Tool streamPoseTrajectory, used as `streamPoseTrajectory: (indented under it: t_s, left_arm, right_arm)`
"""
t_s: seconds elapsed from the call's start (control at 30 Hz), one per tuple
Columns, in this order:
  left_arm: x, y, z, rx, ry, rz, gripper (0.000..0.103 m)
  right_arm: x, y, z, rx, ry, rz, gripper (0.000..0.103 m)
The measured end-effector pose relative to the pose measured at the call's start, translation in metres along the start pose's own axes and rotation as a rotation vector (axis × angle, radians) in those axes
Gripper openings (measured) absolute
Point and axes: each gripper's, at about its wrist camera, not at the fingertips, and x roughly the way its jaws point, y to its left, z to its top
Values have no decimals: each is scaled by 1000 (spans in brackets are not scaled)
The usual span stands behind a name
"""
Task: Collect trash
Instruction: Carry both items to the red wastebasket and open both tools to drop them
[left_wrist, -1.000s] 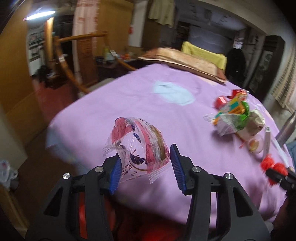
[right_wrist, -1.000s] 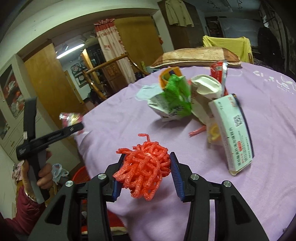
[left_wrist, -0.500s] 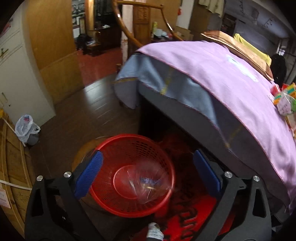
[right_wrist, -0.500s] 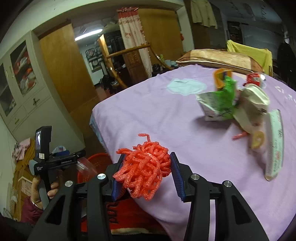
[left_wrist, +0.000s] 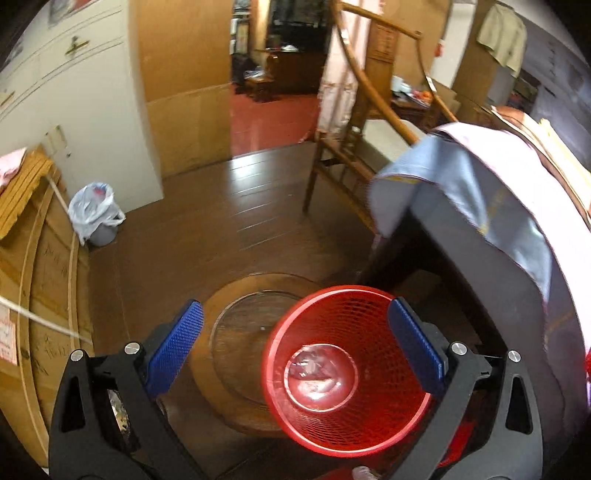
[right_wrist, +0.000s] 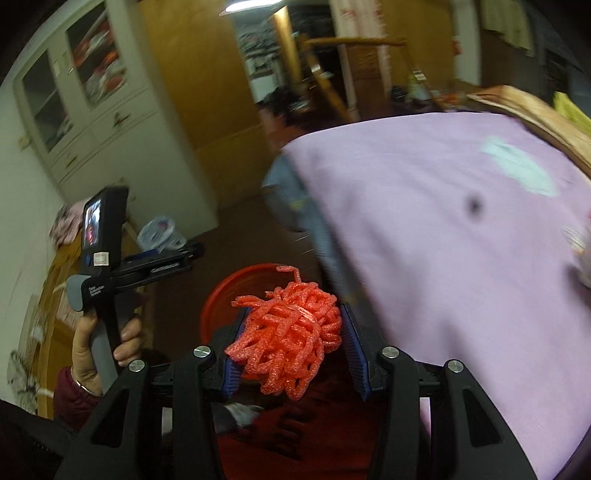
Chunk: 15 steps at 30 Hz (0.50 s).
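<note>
The red foam net (right_wrist: 291, 336) sits clamped in our right gripper (right_wrist: 293, 347) with the red mesh basket (right_wrist: 236, 295) at its 11 o'clock, so we should centre over the rim before releasing, while our left gripper (left_wrist: 295, 343) hangs spread and empty above the clear wrapper (left_wrist: 317, 373) inside.

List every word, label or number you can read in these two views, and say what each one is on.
None can be read with certainty.
Left gripper handle: white print, two lines, too blurred.
Its arm: white lettering, too small.
White sticker under its screen: blank or illegible.
Cardboard box: faint handwriting and a red-and-white label, illegible.
</note>
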Motion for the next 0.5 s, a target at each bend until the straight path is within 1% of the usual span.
streamPoseTrajectory:
  t_s: [0.03,0.1,0.13,0.17,0.3,0.4,0.5]
  left_arm:
    - [3,6,2,-11,2,10,96]
    - [4,15,3,-28,8,17,96]
    - [4,19,4,-36,10,17,96]
    - [5,21,5,-42,11,17,96]
    - [9,26,5,-53,15,15,96]
    - [9,27,5,-49,11,13,96]
    - [6,19,4,-37,11,7,96]
  right_arm:
    - [10,9,7,-20,13,20,49]
    - [28,27,19,-56,31,57,56]
    - [32,33,24,-66,31,69,68]
    - [35,38,29,-75,26,78,74]
    - [38,48,40,-89,-1,79,76]
    - [33,42,40,-76,-15,64,77]
    - [27,31,39,-37,-34,47,77]
